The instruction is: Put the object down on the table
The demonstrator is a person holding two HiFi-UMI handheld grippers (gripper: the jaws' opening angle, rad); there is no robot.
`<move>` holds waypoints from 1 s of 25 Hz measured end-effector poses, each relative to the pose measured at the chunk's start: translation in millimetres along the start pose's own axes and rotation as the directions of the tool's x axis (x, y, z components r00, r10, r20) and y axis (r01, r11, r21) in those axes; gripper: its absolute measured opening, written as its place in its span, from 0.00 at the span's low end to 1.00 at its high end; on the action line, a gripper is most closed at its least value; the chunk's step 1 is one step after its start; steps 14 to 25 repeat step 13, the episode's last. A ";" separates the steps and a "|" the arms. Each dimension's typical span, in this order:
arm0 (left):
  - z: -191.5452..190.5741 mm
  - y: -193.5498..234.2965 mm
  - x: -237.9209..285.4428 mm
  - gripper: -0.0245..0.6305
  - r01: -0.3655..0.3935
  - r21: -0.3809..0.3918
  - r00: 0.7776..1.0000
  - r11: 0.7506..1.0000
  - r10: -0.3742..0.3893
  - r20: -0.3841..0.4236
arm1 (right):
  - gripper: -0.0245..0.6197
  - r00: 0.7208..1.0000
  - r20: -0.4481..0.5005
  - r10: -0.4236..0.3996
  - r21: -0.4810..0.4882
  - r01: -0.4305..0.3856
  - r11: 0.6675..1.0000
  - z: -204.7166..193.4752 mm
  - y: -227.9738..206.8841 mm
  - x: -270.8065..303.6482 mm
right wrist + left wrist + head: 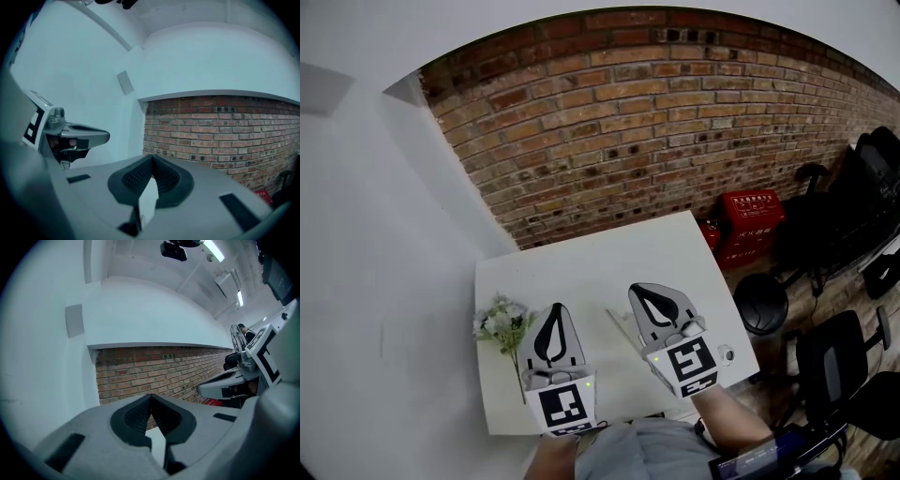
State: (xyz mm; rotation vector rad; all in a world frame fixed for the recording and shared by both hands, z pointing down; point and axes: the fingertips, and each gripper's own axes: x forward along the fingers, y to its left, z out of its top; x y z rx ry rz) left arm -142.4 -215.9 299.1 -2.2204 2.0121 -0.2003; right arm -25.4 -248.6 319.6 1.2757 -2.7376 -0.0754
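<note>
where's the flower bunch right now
In the head view, the flower bunch lies on the white table at its left edge, beside the left gripper.

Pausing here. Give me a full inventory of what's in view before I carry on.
table: one, white, against the wall
brick wall: one, red-brown, behind the table
flower sprig: one, white and green, table's left edge
thin stick: one, pale, mid-table
small round thing: one, white, table's right edge
crates: apparently two, red, floor right of the table
chairs: at least two, black, far right
left gripper: one, grey, fingers shut, nothing held
right gripper: one, grey, fingers shut, nothing held
</note>
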 end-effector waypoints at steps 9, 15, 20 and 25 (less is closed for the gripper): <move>-6.9 -0.3 4.8 0.05 0.014 0.030 1.000 0.999 -0.014 0.004 | 0.05 1.000 -0.016 0.000 0.006 0.000 1.000 -8.5 -3.3 3.8; -9.1 0.6 5.2 0.05 0.014 0.042 1.000 0.999 -0.014 0.005 | 0.05 1.000 -0.024 -0.008 0.006 0.008 1.000 -12.3 -6.1 2.6; -9.1 0.6 5.2 0.05 0.014 0.042 1.000 0.999 -0.014 0.005 | 0.05 1.000 -0.024 -0.008 0.006 0.008 1.000 -12.3 -6.1 2.6; -9.1 0.6 5.2 0.05 0.014 0.042 1.000 0.999 -0.014 0.005 | 0.05 1.000 -0.024 -0.008 0.006 0.008 1.000 -12.3 -6.1 2.6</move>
